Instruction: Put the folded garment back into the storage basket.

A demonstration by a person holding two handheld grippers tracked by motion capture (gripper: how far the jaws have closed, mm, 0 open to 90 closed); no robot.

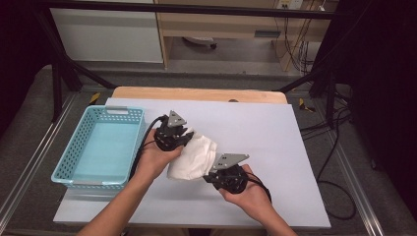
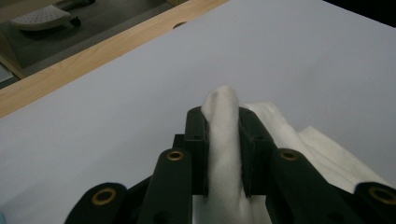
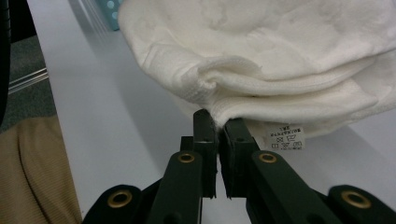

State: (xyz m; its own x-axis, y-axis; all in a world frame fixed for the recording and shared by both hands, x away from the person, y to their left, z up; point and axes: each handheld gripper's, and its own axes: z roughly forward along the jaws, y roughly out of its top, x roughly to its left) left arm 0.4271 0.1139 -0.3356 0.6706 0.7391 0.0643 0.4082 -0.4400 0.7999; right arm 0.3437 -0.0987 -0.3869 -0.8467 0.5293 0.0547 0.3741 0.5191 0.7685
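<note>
In the high view, a white towel [image 1: 194, 156] lies bunched near the middle of the pale grey surface [image 1: 275, 132], stretched between the two grippers. The left gripper [image 1: 186, 138], held in the person's left hand [image 1: 155, 158], grips the towel's far upper end, while the right gripper [image 1: 210, 177], held in the right hand [image 1: 246, 189], grips its near lower corner. A light blue perforated plastic basket [image 1: 101, 147] stands on the surface just to the left of the left hand, apart from the towel. In the left gripper view, the left gripper [image 2: 223, 154] has its black fingers [image 2: 196, 149] pressed against both sides of a raised fold of the towel [image 2: 224, 140], which pokes up above the fingertips; the rest of the cloth trails off to the right on the surface [image 2: 140, 93], whose wooden edge [image 2: 93, 56] runs behind. In the right gripper view, the right gripper [image 3: 219, 154] has its fingers [image 3: 204, 149] drawn nearly together, pinching the thin hemmed edge of the towel [image 3: 280, 56] just beside a small care label [image 3: 286, 138]. The towel's folded layers bulge above the fingers, and a corner of the basket [image 3: 109, 9] shows at the top left.
</note>
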